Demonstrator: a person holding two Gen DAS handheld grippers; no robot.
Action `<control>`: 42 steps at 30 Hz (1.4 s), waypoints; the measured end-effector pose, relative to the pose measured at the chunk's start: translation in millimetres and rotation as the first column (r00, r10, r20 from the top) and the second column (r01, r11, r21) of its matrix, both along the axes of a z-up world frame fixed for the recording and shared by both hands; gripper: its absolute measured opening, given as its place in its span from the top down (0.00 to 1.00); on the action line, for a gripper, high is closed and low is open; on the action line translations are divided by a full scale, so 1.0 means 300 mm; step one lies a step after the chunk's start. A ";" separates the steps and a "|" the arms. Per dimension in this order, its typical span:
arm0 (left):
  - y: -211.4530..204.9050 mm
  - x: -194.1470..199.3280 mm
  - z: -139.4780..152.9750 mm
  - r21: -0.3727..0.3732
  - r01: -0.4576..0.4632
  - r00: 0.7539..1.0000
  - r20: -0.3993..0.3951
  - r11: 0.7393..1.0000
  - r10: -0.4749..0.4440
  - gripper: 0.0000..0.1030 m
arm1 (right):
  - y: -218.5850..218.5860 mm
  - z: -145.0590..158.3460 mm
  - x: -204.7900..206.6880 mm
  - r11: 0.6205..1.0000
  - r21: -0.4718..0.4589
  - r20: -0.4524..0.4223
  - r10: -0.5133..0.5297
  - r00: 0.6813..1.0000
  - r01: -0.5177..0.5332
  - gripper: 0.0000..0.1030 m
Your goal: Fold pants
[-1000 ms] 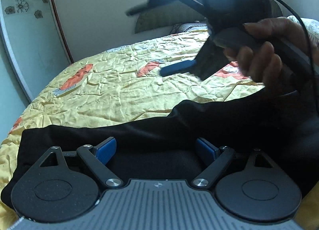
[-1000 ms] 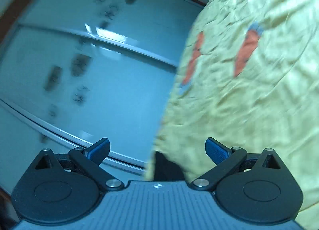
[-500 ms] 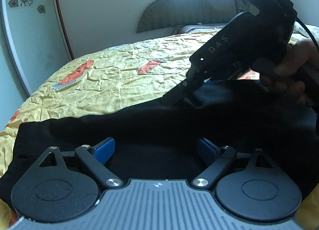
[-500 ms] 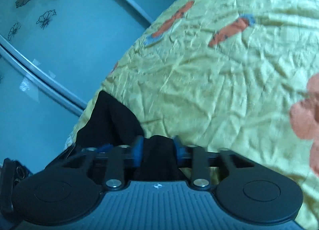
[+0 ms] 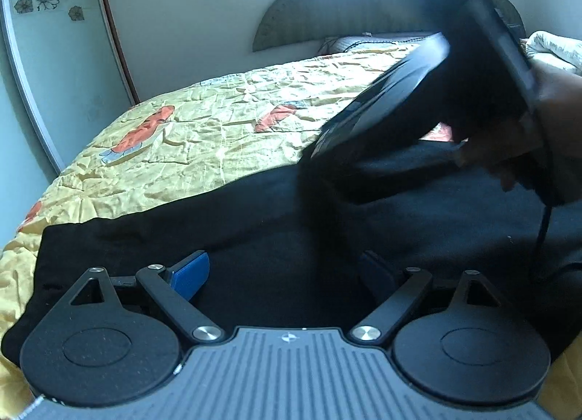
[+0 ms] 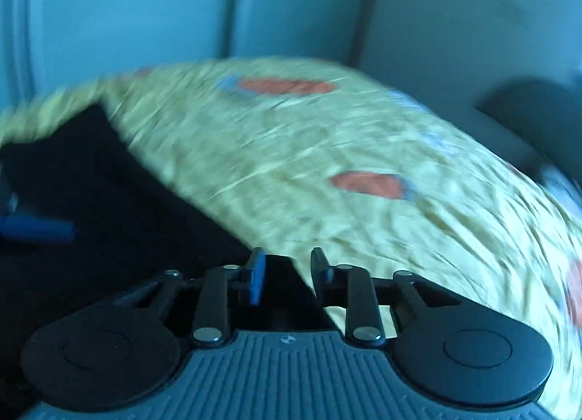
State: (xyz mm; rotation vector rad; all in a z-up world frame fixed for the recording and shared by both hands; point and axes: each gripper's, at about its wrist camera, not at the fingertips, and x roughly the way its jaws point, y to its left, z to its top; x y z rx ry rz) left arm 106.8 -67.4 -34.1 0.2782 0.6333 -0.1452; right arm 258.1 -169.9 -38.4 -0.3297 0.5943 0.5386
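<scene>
Right gripper (image 6: 285,271) having swung round and come down onto the black pants (image 5: 291,238) since a second ago, jaws now opening slightly with dark cloth between them (grip unclear through blur), left gripper (image 5: 287,274) hovering spread wide over the pants, pants lying across the yellow bedspread (image 5: 225,136).

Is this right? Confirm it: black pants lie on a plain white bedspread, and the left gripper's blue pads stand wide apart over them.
Not quite. The bedspread is yellow with orange patches, not plain white, as the left wrist view shows. The black pants do lie on it, with the left gripper wide open over them.
</scene>
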 end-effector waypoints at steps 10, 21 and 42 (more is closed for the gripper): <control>-0.049 -0.006 0.070 -0.065 0.027 1.000 0.009 0.998 -0.026 0.13 | -0.338 -0.036 -0.110 0.913 0.319 -0.285 -0.163 0.944 0.254 0.48; -0.261 -0.009 0.118 -0.182 0.216 0.973 -0.039 0.959 -0.226 0.12 | -0.951 0.033 -0.693 0.373 0.561 -0.266 -0.764 0.587 0.739 0.28; -0.536 0.065 0.043 -0.227 0.260 0.927 -0.215 0.938 -0.309 0.12 | -1.268 -0.146 -0.813 0.033 0.595 -0.393 -0.859 0.327 0.803 0.26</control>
